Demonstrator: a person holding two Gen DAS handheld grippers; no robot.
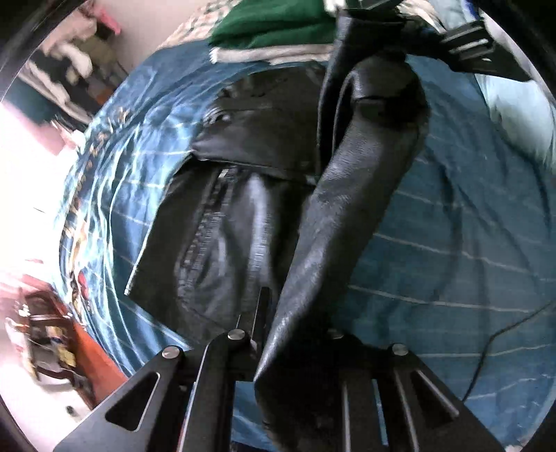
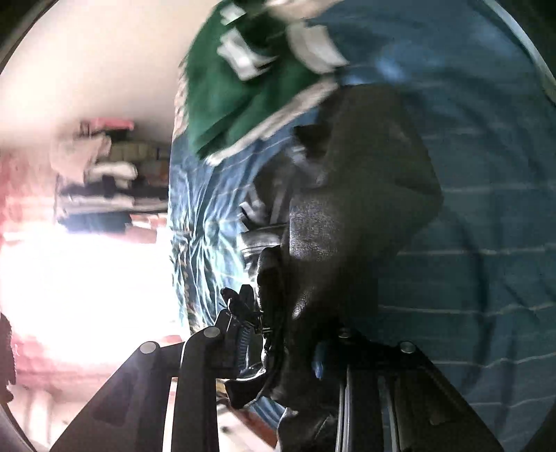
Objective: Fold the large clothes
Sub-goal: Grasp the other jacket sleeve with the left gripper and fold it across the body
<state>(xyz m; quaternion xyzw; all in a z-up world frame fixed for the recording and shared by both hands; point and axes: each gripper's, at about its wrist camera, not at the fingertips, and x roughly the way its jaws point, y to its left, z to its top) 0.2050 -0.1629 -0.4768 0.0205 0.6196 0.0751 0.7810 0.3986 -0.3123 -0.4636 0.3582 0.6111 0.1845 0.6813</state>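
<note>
Clearly a fold is under way: the left gripper (image 1: pixel 295 347) is clamped on one end of a black jacket's (image 1: pixel 222 215) sleeve (image 1: pixel 351 194), while the right gripper (image 1: pixel 413 31), seen at the top of the left view, pinches the other end, so the sleeve hangs taut between them, probably to be laid across the body. In its own view the right gripper (image 2: pixel 299 333) is closed on leather. The jacket lies on a blue bedsheet (image 1: pixel 451 243), a green garment (image 2: pixel 243 87) beyond; cluttered shelves (image 2: pixel 104 180) stand left.
</note>
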